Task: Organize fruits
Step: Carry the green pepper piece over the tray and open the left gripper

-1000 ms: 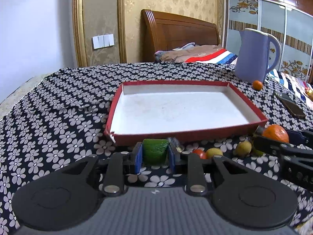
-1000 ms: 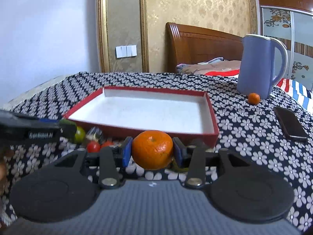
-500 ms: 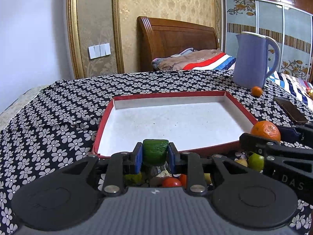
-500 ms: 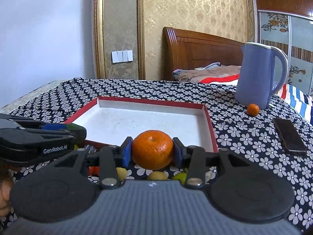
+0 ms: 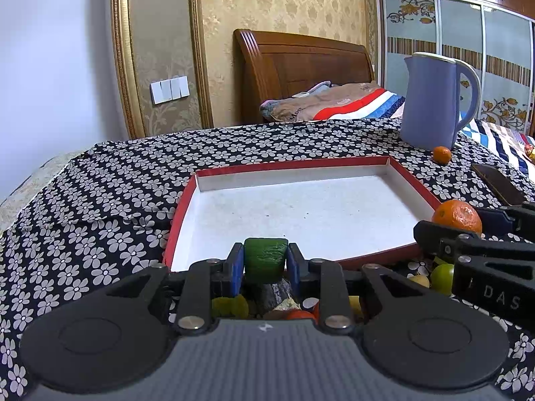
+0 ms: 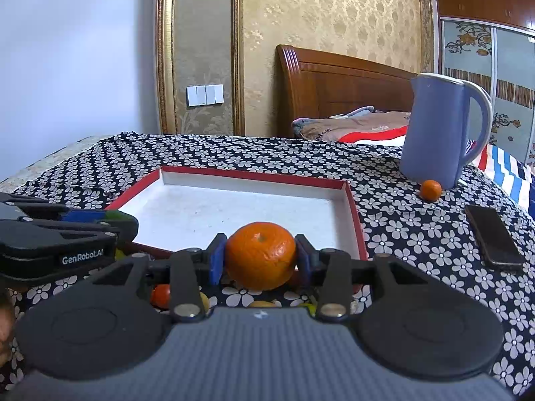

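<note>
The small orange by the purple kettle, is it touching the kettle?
Cannot tell. In the right wrist view the small orange sits at the purple kettle base, overlapping it, with neither gap nor contact plainly visible.

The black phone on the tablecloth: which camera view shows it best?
The right wrist view: the black phone lies whole and unobstructed on the flowered cloth. In the left wrist view the phone sits at the right edge, foreshortened and partly hidden by the right gripper.

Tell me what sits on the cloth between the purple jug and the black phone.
One small orange lies there, at the foot of the purple jug. Otherwise only bare flowered cloth reaches the black phone, clearest in the right wrist view.
</note>
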The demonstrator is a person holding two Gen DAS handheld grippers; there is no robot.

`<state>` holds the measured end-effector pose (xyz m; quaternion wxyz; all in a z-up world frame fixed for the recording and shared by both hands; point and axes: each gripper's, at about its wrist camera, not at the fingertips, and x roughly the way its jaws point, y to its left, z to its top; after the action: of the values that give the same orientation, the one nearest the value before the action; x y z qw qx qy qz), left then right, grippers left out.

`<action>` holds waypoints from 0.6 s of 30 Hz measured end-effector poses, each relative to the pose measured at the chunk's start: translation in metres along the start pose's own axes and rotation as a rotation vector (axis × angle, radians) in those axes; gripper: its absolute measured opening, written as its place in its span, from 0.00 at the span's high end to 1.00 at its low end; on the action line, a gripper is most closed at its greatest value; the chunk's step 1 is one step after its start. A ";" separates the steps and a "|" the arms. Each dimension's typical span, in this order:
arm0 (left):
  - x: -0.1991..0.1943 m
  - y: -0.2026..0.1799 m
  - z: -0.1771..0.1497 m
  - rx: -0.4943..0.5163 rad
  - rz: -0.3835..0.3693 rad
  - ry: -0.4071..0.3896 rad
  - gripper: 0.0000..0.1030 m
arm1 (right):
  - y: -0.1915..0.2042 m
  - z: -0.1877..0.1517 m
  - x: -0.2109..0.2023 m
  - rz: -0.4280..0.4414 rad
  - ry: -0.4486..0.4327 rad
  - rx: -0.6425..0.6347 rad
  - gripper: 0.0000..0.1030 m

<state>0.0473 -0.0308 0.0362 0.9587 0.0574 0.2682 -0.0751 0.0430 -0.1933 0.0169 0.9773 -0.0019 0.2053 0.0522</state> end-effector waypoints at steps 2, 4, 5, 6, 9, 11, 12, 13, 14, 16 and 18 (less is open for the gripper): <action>0.004 0.001 0.002 -0.001 -0.004 0.012 0.74 | 0.000 0.002 0.003 -0.001 0.001 -0.005 0.60; 0.008 0.003 0.005 -0.005 -0.007 0.025 0.74 | -0.001 0.005 0.006 -0.004 0.004 -0.007 0.60; 0.010 0.003 0.006 -0.008 -0.007 0.030 0.74 | -0.001 0.006 0.007 -0.004 0.005 -0.007 0.60; 0.012 0.004 0.007 -0.009 -0.007 0.031 0.74 | -0.002 0.007 0.009 -0.005 0.007 -0.008 0.60; 0.016 0.003 0.011 0.006 0.008 0.030 0.74 | -0.002 0.010 0.013 -0.007 0.010 -0.009 0.60; 0.019 0.003 0.014 0.007 0.003 0.035 0.74 | -0.002 0.013 0.016 -0.010 0.012 -0.009 0.60; 0.020 0.003 0.016 0.005 -0.001 0.039 0.74 | -0.003 0.014 0.017 -0.010 0.012 -0.010 0.60; 0.022 0.004 0.018 0.002 -0.006 0.043 0.74 | -0.003 0.016 0.019 -0.010 0.012 -0.013 0.60; 0.025 0.005 0.020 -0.003 -0.007 0.048 0.74 | -0.003 0.018 0.021 -0.011 0.013 -0.016 0.60; 0.031 0.006 0.026 -0.008 -0.007 0.053 0.74 | -0.004 0.022 0.026 -0.019 0.016 -0.020 0.60; 0.035 0.007 0.031 -0.012 0.002 0.044 0.74 | -0.007 0.026 0.031 -0.022 0.016 -0.019 0.60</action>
<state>0.0941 -0.0322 0.0446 0.9530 0.0536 0.2896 -0.0715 0.0823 -0.1963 0.0283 0.9761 -0.0140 0.2124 0.0433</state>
